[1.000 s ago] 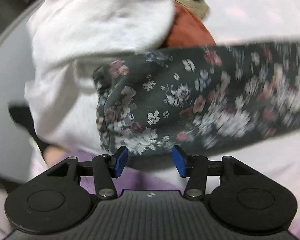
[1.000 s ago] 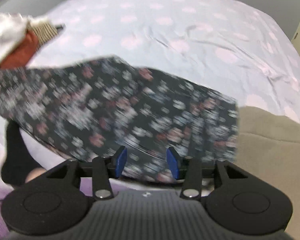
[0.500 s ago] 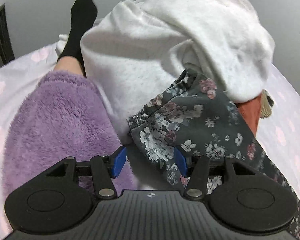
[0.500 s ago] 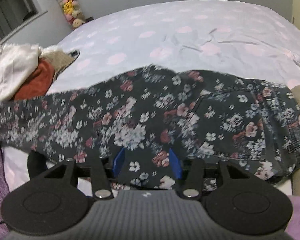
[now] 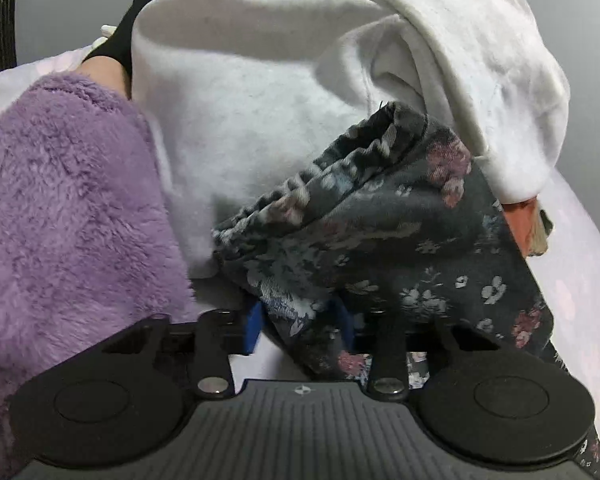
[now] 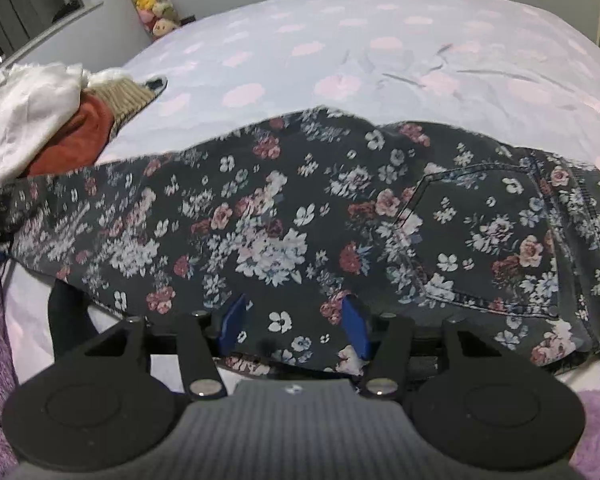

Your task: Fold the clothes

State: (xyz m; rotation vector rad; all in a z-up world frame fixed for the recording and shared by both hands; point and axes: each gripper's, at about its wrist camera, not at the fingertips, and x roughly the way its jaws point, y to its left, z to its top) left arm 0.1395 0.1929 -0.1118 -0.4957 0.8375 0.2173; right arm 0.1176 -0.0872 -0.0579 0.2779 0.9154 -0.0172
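**Floral trousers laid across bed, both grippers at the near edge**

Far left, left wrist view: purple fleece leg point(image 5: 72, 216) and black sock point(image 5: 140, 12). Beside them a white sweatshirt point(image 5: 260, 92) heaped over rust-coloured fabric point(image 5: 518, 222). Left gripper point(image 5: 300, 322): jaws have just been closing, blue pads now pinched on the bunched hem end of the floral trousers point(image 5: 380, 216).

Right wrist view: trousers point(image 6: 300, 216) spread lengthwise on the pink-spotted sheet point(image 6: 380, 48), back pocket point(image 6: 488, 236) toward the right. Clothes pile point(image 6: 60, 120) at left. Right gripper point(image 6: 294, 326): jaws have just been opening, pads spread apart over the near edge of the cloth, not pressing it.
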